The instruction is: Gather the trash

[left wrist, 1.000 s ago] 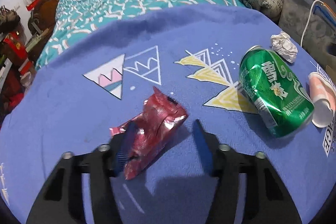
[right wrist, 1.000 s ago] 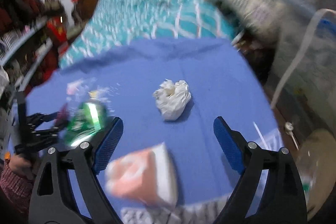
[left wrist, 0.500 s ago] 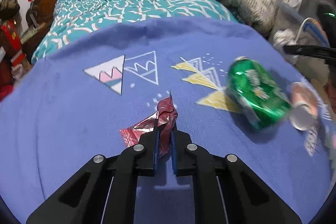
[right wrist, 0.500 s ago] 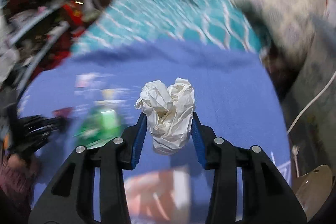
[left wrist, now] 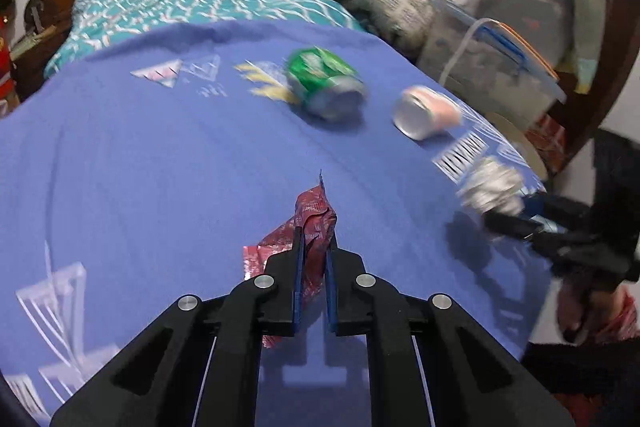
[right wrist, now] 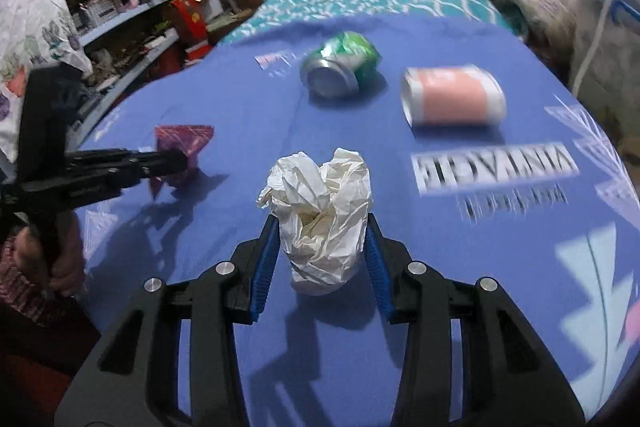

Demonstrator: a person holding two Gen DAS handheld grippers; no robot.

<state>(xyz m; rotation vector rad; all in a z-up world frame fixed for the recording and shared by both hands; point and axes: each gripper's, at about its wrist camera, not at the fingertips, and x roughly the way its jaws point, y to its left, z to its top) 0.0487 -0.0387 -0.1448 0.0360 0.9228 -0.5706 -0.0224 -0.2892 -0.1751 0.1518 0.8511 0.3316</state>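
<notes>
- Left gripper (left wrist: 311, 259): jaws clenched on the red foil wrapper (left wrist: 314, 227). Only a narrow fold sits between the pads; the rest flaps out to the left and ahead. Risk: slick, thin foil could slide free on a fast swing.
- Right gripper (right wrist: 320, 247): jaws grasping the crumpled white paper ball (right wrist: 320, 211), pads pressing its two flanks. Risk: paper is springy and light; the wad bulges well above the pads (most of its bulk sits outside the grip), so a jolt might tip it out.
- Both pieces appear lifted just off the blue cloth (right wrist: 460, 307), judging by the shadows beneath them.
- No bin or bag visible in either view, so the drop-off point cannot be told. Risk: carrying both loads blind toward it.
- Green can (right wrist: 342, 69) lies on its side, open end facing the right camera, dented; round body, likely to roll if nudged.
- Pink-and-white paper cup (right wrist: 454, 95) lies on its side just beside the can, not touching; thin wall, would crush under a hard squeeze.
- Both remain on the cloth, uncollected, well ahead of the grippers. Cloth edge is near on the right, so a bumped cup might roll off.
</notes>
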